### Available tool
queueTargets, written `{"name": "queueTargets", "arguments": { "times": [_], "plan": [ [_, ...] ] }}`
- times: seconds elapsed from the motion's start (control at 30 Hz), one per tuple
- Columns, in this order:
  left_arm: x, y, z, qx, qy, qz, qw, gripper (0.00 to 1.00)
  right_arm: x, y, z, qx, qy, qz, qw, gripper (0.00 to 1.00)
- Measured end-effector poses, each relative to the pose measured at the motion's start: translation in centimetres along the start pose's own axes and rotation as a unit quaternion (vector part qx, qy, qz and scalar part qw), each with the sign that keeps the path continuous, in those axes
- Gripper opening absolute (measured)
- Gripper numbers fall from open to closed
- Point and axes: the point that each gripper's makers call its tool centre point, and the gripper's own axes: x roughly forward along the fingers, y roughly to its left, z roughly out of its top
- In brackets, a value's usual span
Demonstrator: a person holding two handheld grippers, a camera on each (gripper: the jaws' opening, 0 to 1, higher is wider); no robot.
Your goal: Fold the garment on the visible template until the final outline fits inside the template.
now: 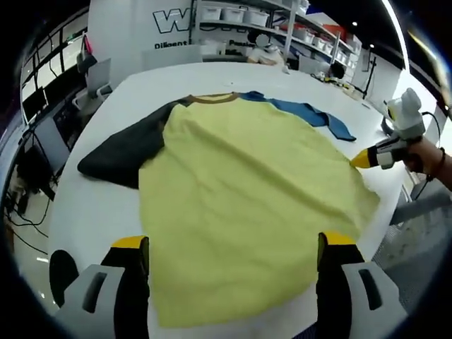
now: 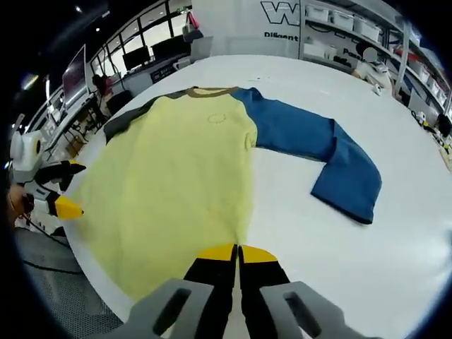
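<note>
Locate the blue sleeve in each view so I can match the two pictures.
Left gripper view: blue sleeve lies at upper right, beyond the yellow body.
Right gripper view: blue sleeve spreads across centre right, bent downward.
Shared landmark: the brown collar.

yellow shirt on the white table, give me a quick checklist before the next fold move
1. Yellow shirt lies spread flat on the white table: ok.
2. Right gripper has a hold at the shirt's hem edge, jaws together: ok, though cloth between the tips cannot be seen for certain.
3. Left gripper ready: not ok, jaws wide open over the hem, gripping nothing.
4. Blue sleeve lies out to the side, bent at the elbow, unfolded: not ok.
5. Dark sleeve spread out, unfolded: not ok.
6. Template outline under the shirt: cannot tell.
</note>
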Motion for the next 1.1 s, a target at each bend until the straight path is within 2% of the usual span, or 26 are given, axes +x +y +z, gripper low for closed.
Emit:
{"name": "queueTargets", "arguments": {
  "times": [0.2, 0.33, 0.37, 0.43, 0.53, 0.6, 0.67, 0.7, 0.73, 0.83, 1.0, 1.1],
  "plan": [
    [-0.3, 0.8, -0.5, -0.007, 0.003, 0.014, 0.9999, 0.97, 0.0, 0.0, 0.0, 0.003, -0.002, 0.005, 1.0, 0.0],
    [-0.6, 1.0, -0.3, -0.013, 0.001, 0.018, 0.9998, 0.97, -0.4, -0.4, 0.6, -0.012, -0.024, 0.006, 0.9996, 0.0],
    [-0.6, 1.0, -0.3, -0.013, 0.0, 0.019, 0.9997, 0.97, -0.5, -0.7, 0.9, -0.01, -0.033, 0.004, 0.9994, 0.04],
    [-0.7, 1.0, -0.2, -0.013, -0.002, 0.019, 0.9997, 0.99, -0.8, -1.6, 1.7, -0.004, -0.052, -0.001, 0.9987, 0.17],
    [-0.7, 1.1, 0.2, -0.017, -0.008, 0.016, 0.9997, 0.99, -1.3, -3.3, 2.9, -0.023, -0.075, -0.022, 0.9967, 0.18],
    [-0.8, 1.0, 0.5, -0.017, -0.011, 0.017, 0.9996, 0.99, -1.4, -4.9, 4.0, -0.042, -0.095, -0.038, 0.9938, 0.23],
    [-0.9, 1.1, 0.8, -0.018, -0.017, 0.02, 0.9995, 0.99, -1.3, -5.7, 4.1, -0.053, -0.094, -0.049, 0.993, 0.31],
    [-1.0, 1.0, 1.4, -0.013, -0.034, 0.02, 0.9991, 0.99, -1.1, -7.0, 4.1, -0.075, -0.084, -0.065, 0.9915, 0.34],
    [-1.0, 1.1, 1.5, -0.015, -0.035, 0.022, 0.999, 0.99, -0.7, -7.5, 4.2, -0.087, -0.083, -0.065, 0.9906, 0.36],
    [-1.0, 1.1, 1.5, -0.017, -0.034, 0.021, 0.999, 0.99, -0.2, -8.6, 4.2, -0.08, -0.08, -0.058, 0.9919, 0.43],
    [-1.1, 1.0, 1.5, -0.009, -0.031, 0.021, 0.9993, 0.99, 0.8, -9.9, 4.6, -0.062, -0.075, -0.043, 0.9943, 0.45],
    [-1.2, 1.0, 1.4, -0.013, -0.029, 0.019, 0.9993, 0.99, 1.5, -10.5, 4.8, -0.063, -0.071, -0.036, 0.9949, 0.42]
  ]
}}
